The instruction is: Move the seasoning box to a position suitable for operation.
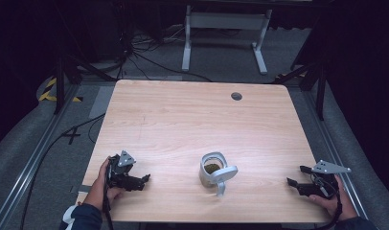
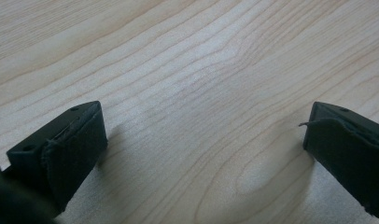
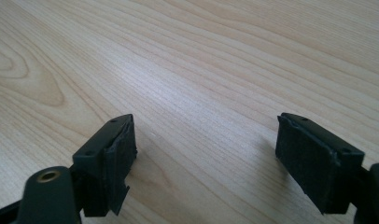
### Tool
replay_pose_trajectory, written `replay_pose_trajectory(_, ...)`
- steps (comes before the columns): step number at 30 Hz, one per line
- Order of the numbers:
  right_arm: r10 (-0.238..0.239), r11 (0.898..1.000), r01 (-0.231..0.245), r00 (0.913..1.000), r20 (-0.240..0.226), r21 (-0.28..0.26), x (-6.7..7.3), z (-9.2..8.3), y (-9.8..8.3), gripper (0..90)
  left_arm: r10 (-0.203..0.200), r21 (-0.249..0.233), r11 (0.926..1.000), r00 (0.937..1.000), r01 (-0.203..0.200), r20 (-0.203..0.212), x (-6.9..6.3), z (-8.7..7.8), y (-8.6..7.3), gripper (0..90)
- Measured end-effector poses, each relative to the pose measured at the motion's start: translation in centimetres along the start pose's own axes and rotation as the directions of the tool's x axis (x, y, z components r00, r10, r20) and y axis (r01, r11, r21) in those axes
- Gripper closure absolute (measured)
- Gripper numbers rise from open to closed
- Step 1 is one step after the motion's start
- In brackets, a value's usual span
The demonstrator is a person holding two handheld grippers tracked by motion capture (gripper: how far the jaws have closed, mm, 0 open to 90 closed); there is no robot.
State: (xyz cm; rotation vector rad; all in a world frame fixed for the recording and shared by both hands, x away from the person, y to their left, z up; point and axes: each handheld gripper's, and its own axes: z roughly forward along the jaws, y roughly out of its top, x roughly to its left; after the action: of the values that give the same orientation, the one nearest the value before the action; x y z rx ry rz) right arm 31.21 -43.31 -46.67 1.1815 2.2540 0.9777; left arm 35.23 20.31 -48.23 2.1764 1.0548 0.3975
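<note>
A white jug (image 1: 212,171) holding something dark is standing near the tabletop's (image 1: 183,115) front edge, between the left tongs (image 1: 145,179) and right tongs (image 1: 295,175), both gaping empty. A clumsy grab at its handle is risking tipping it, spilling the contents.

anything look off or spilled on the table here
Nothing is spilled. The white jug stands upright near the front edge of the table, its dark contents inside. The one worn detail: the pads of the left gripper look frayed at the edges. The right gripper rests open, apart from the jug.
</note>
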Motion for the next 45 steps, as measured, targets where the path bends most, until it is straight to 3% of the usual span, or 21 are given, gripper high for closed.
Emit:
replay_pose_trajectory(6, 0.002, 1.000, -0.002, 1.0000, 0.002, -0.003, 0.0, 0.0, 0.0, 20.2, -0.002, 0.002, 1.0000, 1.0000, 0.002, 0.000, 0.0, 0.0, 0.0, 0.0)
replay_pose_trajectory(7, 0.002, 1.000, -0.002, 1.0000, 0.002, -0.003, 0.0, 0.0, 0.0, 20.3, 0.018, -0.002, 0.9998, 0.9998, -0.018, -0.001, 0.1, -0.1, 0.0, 0.1)
replay_pose_trajectory(9, 0.003, 1.000, -0.003, 1.0000, 0.002, -0.003, 0.0, 0.0, 0.0, 20.3, -0.003, -0.005, 1.0000, 1.0000, 0.003, -0.002, 0.0, -0.2, -0.2, 0.3)
replay_pose_trajectory(15, 0.000, 1.000, 0.000, 1.0000, 0.000, 0.012, 0.1, -0.1, 0.1, 22.3, -0.004, -0.002, 1.0000, 1.0000, 0.004, 0.004, 0.0, -0.2, -0.2, 0.3)
replay_pose_trajectory(18, -0.025, 1.000, 0.025, 0.9993, 0.028, 0.000, 0.3, -0.4, 0.2, 40.9, 0.029, 0.006, 0.9996, 0.9995, -0.029, 0.013, 0.3, -0.3, -0.2, 0.3)
replay_pose_trajectory(20, -0.027, 1.000, 0.027, 0.9994, 0.022, 0.005, 0.5, -0.5, 0.3, 47.3, 0.051, 0.000, 0.9987, 0.9984, -0.051, 0.024, 0.6, -0.3, -0.2, 0.2)
replay_pose_trajectory(24, -0.037, 0.999, 0.037, 0.9991, 0.018, 0.006, 0.8, -0.6, 0.7, 59.1, 0.040, -0.003, 0.9992, 0.9987, -0.040, 0.032, 0.6, -0.3, -0.3, 0.3)
replay_pose_trajectory(26, -0.040, 0.999, 0.040, 0.9992, -0.008, 0.000, 1.0, -0.7, 0.9, 68.4, 0.036, -0.003, 0.9993, 0.9988, -0.036, 0.032, 0.6, -0.3, -0.3, 0.2)
replay_pose_trajectory(28, -0.060, 0.998, 0.060, 0.9979, -0.024, 0.015, 1.2, -0.7, 1.0, 74.1, 0.051, 0.003, 0.9987, 0.9984, -0.051, 0.025, 0.7, -0.4, -0.3, 0.2)
replay_pose_trajectory(33, -0.115, 0.993, 0.116, 0.9914, -0.063, 0.022, 2.4, -0.3, 1.6, 87.5, 0.035, 0.002, 0.9994, 0.9991, -0.035, 0.024, 0.7, -0.3, -0.3, 0.2)
replay_pose_trajectory(41, -0.169, 0.986, 0.167, 0.9776, -0.125, -0.026, 4.5, -0.7, 3.0, 89.5, 0.031, -0.001, 0.9995, 0.9992, -0.031, 0.025, 0.7, -0.3, -0.3, 0.2)
replay_pose_trajectory(45, -0.203, 0.979, 0.195, 0.9668, -0.156, -0.063, 6.1, -1.0, 4.3, 89.6, 0.034, 0.000, 0.9994, 0.9991, -0.034, 0.024, 0.7, -0.3, -0.3, 0.2)
